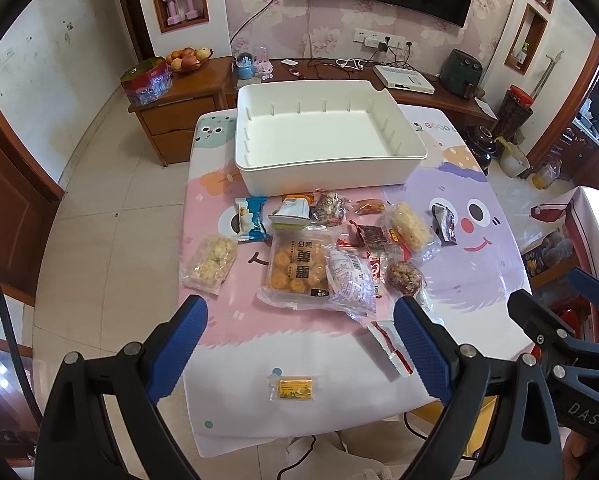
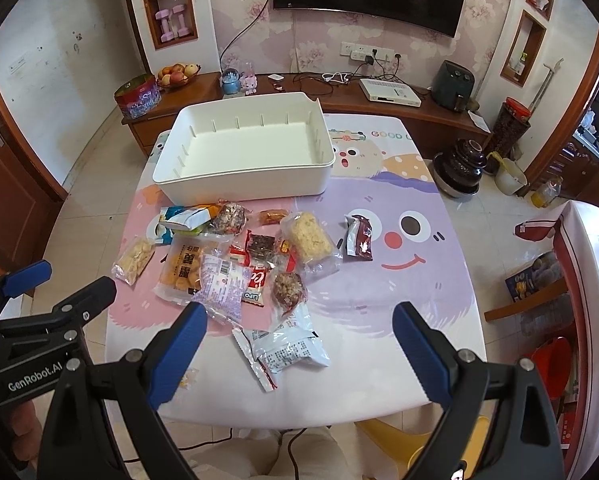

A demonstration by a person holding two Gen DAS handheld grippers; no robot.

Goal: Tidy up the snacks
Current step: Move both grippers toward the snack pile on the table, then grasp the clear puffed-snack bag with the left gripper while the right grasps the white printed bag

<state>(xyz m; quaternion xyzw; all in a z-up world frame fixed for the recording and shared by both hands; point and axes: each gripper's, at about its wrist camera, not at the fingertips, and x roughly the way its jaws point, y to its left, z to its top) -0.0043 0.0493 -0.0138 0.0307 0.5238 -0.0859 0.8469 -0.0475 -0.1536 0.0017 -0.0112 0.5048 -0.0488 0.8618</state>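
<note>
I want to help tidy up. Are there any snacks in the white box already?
No, the white box is bare inside, and the snacks all lie on the table in front of it.

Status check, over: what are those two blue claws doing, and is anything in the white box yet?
Left gripper open, holding nothing. Right gripper open, holding nothing. White bin empty; snack packets on the tablecloth in front of it. Nothing blocking the bin.

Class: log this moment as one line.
left gripper open | right gripper open | bin empty | snacks on table
</note>
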